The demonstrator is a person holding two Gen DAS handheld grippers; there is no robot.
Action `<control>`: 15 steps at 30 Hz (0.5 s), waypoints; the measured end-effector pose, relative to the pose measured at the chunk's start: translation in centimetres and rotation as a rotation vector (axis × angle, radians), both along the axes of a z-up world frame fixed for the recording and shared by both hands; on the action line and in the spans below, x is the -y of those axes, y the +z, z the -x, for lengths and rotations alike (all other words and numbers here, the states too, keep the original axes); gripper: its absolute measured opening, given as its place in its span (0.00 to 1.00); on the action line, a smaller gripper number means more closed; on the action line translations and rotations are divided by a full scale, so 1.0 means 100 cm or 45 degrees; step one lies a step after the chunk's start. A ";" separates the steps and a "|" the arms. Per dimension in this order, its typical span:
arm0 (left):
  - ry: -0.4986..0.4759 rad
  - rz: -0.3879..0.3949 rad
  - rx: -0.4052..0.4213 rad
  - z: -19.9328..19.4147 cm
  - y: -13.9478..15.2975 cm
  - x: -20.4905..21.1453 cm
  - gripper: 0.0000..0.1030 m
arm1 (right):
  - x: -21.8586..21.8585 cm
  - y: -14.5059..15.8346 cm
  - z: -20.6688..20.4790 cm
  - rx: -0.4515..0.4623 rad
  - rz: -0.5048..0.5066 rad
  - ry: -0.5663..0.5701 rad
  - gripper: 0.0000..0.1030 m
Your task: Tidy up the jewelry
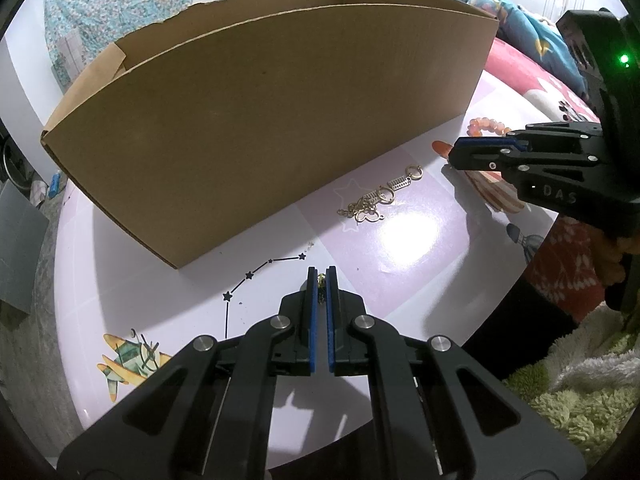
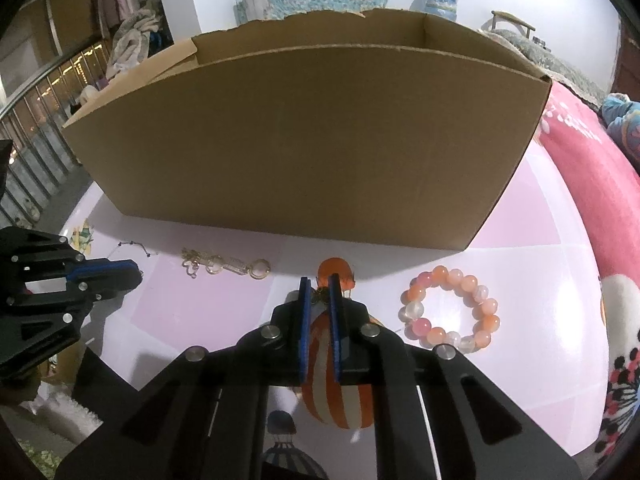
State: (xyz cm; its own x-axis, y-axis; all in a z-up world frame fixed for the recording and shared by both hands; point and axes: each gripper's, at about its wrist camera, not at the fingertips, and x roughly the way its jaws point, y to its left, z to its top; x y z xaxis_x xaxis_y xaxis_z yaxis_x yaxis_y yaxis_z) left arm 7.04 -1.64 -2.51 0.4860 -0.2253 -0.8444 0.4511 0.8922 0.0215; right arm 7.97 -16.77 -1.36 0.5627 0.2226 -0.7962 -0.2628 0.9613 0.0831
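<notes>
The left gripper (image 1: 321, 280) has its blue-padded jaws drawn nearly together on a small dark and gold trinket (image 1: 321, 279) pinched at the very tips, too small to make out further. The right gripper (image 2: 319, 290) likewise has its jaws drawn close, with a tiny dark, bronze-coloured piece (image 2: 321, 293) caught between the tips; no earlier view is there to compare. Both grippers tilt down over a round, glossy white and pale pink tabletop (image 1: 420, 240) printed with a star constellation, an aeroplane and orange-striped hot-air balloons. Just beside the right gripper, toward the table's right edge, lies a bracelet of round orange, pink and milky white beads (image 2: 450, 308), flat and apart from the fingers. Between the two grippers, near the foot of the box, lies a tangle of gold chain with rings and a flat barred link (image 1: 378, 196), touching neither gripper. Behind all of this stands a large open brown cardboard box (image 1: 260, 120) with a torn back rim, resting on the table; its inside is hidden from both views. Beyond the table lie a pink patterned blanket (image 2: 592, 168), a floral turquoise cloth (image 1: 120, 4) and a pale green fluffy rug (image 1: 580, 400).
</notes>
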 end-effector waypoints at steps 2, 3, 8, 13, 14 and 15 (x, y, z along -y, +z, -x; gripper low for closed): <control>-0.001 -0.002 0.006 0.001 0.000 0.000 0.03 | 0.002 0.002 0.002 0.007 -0.001 -0.002 0.08; -0.002 -0.012 0.012 0.001 0.000 0.000 0.03 | 0.003 0.003 0.003 0.008 -0.002 -0.003 0.08; -0.002 -0.024 0.021 0.004 0.003 0.000 0.02 | 0.008 0.009 0.008 0.028 -0.006 -0.014 0.08; 0.010 -0.009 0.060 0.008 0.017 -0.002 0.02 | 0.009 0.015 0.014 0.058 -0.016 -0.014 0.08; 0.016 -0.004 0.070 0.010 0.021 -0.003 0.02 | 0.009 0.017 0.016 0.068 -0.018 -0.012 0.08; 0.020 0.002 0.077 0.011 0.023 -0.003 0.02 | 0.009 0.019 0.017 0.075 -0.020 -0.011 0.08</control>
State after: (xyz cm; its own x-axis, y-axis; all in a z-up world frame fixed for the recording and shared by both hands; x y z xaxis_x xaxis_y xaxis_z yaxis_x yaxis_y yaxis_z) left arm 5.93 -1.37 -0.17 0.5393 -0.2184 -0.8133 0.4349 0.8992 0.0470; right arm 6.30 -17.70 0.54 0.6105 0.2299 -0.7579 -0.2594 0.9622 0.0830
